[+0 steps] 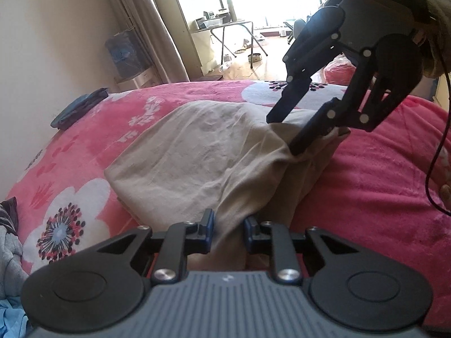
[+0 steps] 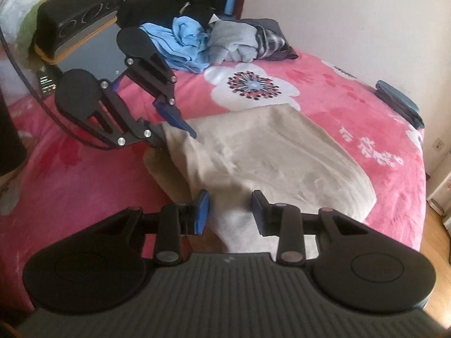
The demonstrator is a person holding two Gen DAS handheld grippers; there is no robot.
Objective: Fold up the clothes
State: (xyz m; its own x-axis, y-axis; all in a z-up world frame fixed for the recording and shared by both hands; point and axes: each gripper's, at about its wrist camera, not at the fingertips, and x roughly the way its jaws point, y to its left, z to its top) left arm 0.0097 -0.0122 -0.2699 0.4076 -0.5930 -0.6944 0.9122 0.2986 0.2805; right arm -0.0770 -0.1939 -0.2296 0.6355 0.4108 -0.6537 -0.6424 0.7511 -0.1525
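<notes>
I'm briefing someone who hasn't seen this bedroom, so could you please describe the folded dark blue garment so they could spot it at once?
Start at the bed with the pink floral blanket. The beige garment lies spread in its middle; beyond it, at the blanket's edge by the wall, sits the folded dark blue garment. Unlike the loose pile of clothes, it lies alone, flat and neatly folded.
</notes>
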